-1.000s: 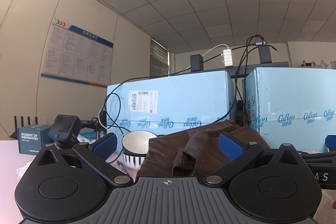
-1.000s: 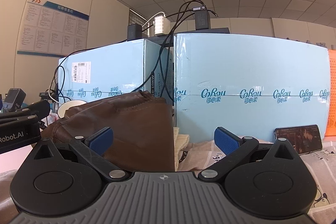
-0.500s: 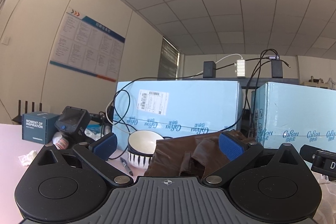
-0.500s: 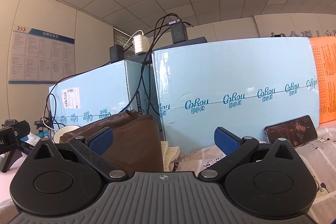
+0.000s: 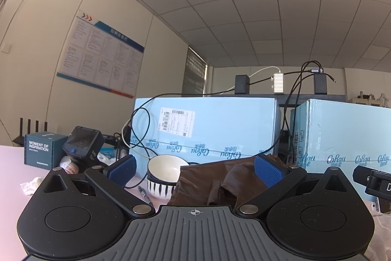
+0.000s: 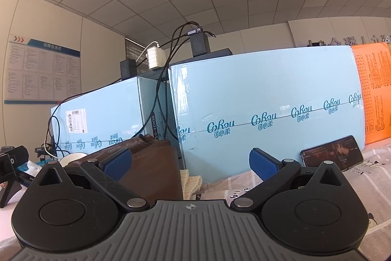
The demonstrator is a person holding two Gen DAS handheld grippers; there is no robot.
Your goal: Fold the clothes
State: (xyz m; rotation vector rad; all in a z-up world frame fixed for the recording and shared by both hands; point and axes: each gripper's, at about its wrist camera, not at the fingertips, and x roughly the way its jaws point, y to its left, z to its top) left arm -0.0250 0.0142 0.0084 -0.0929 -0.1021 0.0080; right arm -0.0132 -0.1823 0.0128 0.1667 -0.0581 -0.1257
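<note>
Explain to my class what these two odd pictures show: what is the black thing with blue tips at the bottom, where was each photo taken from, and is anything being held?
Each picture comes from a wide-angle camera on a hand-held gripper, looking forward along its two fingers. A person carries one in each hand, so there is no robot arm. The blue tips are the finger pads. The left gripper and the right gripper both stand open and hold nothing. Ahead of both lies a brown garment, seemingly leather, the thing to fold. Beside it stands a striped bowl. Behind are light blue cartons, and a phone leans against one. A printed cloth covers the surface on the right.
</note>
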